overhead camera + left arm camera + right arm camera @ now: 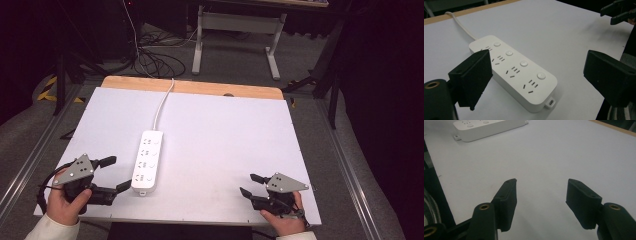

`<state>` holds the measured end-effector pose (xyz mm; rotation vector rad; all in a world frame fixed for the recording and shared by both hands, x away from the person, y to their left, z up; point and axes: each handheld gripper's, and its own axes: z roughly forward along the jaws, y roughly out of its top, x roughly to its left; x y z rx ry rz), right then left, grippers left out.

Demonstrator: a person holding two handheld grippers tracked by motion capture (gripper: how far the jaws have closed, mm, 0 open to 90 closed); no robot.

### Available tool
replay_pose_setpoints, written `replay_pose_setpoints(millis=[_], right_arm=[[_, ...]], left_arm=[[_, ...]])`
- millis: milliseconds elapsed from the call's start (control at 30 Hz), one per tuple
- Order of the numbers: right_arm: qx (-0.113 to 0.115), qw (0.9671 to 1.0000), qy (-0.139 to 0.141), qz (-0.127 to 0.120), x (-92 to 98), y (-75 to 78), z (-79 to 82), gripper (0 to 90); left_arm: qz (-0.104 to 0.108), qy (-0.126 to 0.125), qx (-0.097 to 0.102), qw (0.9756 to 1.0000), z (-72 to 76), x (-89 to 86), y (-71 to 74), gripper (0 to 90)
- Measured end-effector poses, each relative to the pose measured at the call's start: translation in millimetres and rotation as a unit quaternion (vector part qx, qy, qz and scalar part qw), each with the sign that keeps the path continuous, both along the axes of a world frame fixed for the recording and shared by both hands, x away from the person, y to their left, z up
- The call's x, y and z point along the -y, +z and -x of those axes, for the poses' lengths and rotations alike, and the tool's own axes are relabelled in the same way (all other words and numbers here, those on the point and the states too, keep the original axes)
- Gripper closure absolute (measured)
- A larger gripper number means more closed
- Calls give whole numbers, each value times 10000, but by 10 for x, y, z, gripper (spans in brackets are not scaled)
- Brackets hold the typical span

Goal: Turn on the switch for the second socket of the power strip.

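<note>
A white power strip [147,161] with several sockets and round buttons lies flat on the white tabletop [225,130], its cord [162,105] running off toward the far edge. My left gripper [120,173] hovers just left of the strip's near end, jaws wide open and nothing between the pads. In the left gripper view the strip [516,70] lies ahead beyond the two black pads [474,77]. My right gripper [246,183] rests near the front right corner, open and holding nothing; its view shows the strip [486,128] far off past its own jaws [541,202].
A wooden strip [200,87] borders the table's far edge. Beyond it stand a white desk frame [235,35] and loose cables on the floor [155,60]. The other gripper [617,11] shows at the top right of the left gripper view.
</note>
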<state>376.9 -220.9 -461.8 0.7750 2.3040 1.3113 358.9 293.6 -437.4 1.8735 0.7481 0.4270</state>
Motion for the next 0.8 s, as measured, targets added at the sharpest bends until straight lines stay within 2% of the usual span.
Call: replay_pose_setpoints(millis=[233,467,533,633,700,800], right_arm=[[-22,10000,4,0,2,-1,-5,422],[-50,10000,-1,-47,16,0,-11,409],[-52,10000,-1,-60,20,-1,-13,406],[-64,10000,-4,-59,23,-2,-16,403],[-64,10000,5,-70,23,-3,-18,400],[-49,10000,0,-70,24,2,-16,392]], left_arm=[[-36,65,19,10000,19,-107,-167,75],[223,132,-70,9996,42,-212,-331,96],[279,92,-149,9995,54,-252,-373,96],[245,83,-164,9995,77,-283,-415,96],[137,100,-110,9998,89,-286,-436,96],[13,65,-142,9999,98,-289,-449,96]])
